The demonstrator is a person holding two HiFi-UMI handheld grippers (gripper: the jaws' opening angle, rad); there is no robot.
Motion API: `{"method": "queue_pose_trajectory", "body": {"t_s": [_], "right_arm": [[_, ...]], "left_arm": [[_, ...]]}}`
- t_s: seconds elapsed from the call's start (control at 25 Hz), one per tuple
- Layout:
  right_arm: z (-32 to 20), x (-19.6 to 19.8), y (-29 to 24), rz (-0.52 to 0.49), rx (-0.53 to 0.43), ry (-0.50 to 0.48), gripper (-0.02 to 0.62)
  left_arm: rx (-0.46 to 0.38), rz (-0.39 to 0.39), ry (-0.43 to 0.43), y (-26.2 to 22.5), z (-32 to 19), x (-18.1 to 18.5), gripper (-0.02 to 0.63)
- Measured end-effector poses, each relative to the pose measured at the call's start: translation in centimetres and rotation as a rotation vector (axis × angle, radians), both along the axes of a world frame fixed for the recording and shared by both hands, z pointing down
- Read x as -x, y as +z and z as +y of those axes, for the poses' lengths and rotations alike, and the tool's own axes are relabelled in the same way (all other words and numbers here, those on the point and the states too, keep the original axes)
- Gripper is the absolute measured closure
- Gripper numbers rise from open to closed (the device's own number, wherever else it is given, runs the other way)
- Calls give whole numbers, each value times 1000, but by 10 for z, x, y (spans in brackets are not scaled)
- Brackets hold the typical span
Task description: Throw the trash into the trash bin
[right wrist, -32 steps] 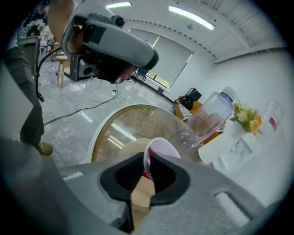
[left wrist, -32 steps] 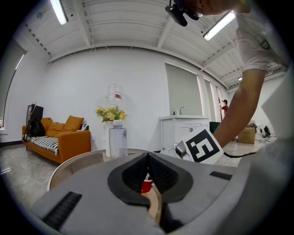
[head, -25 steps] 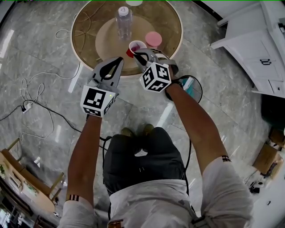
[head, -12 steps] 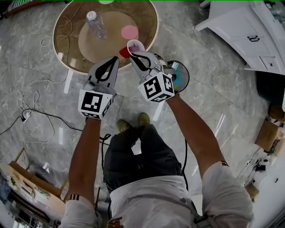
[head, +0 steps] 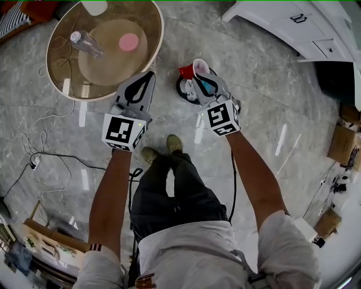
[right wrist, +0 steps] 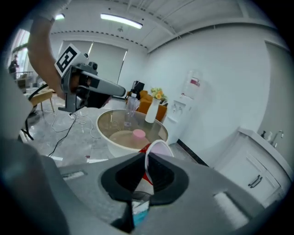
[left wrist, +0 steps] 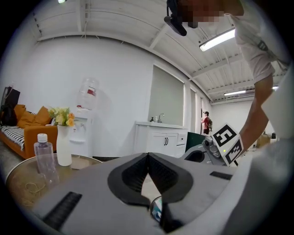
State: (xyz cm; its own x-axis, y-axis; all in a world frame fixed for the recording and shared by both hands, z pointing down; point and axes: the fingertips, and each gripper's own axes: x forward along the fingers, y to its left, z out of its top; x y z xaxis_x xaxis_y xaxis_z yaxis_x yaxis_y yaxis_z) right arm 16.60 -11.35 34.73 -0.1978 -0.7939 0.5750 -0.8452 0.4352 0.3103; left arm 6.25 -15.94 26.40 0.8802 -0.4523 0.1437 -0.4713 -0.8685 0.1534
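My right gripper (head: 197,71) is shut on the rim of a red paper cup (head: 189,69) with a white inside, held tilted just above the round black trash bin (head: 181,90) on the floor. In the right gripper view the cup (right wrist: 155,158) stands up between the jaws, and the bin's blue liner (right wrist: 139,209) shows below them. The left gripper (head: 148,77) hovers to the left of the bin, beside the table's edge, shut and holding nothing; in its own view its jaws (left wrist: 147,155) meet at the tips.
A round glass-topped table (head: 148,51) stands at the upper left with a clear bottle (head: 84,43), a pink lid (head: 128,41) and a white vase (head: 95,7). White cabinets (head: 293,28) line the upper right. Cables (head: 51,155) trail over the marble floor at the left.
Both hands have swung right, away from the table. The right gripper carried the red cup from the table's edge to above the trash bin. The left gripper stayed shut.
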Motion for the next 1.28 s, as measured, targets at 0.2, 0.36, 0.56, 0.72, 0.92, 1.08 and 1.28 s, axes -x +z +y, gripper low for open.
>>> {"method": "queue_pose_trajectory", "body": {"t_s": [0.2, 0.36, 0.56, 0.72, 0.92, 1.08, 1.28], "right_arm": [[40, -47, 21, -6, 72, 74, 575], [61, -68, 39, -15, 122, 96, 574], [76, -83, 57, -27, 183, 89, 561], [77, -91, 61, -25, 197, 80, 546], [71, -89, 53, -77, 169, 68, 538], [55, -65, 26, -200, 74, 20, 547], [36, -34, -18, -282, -37, -47, 594]], "left_arm": [[0, -6, 29, -5, 23, -34, 607], [12, -24, 39, -1, 41, -51, 607], [16, -41, 38, 0, 56, -64, 607], [15, -47, 27, -1, 58, -67, 607], [18, -52, 7, -1, 56, -63, 607], [19, -57, -17, -3, 49, -55, 607], [11, -55, -56, -14, 39, -46, 607]]}}
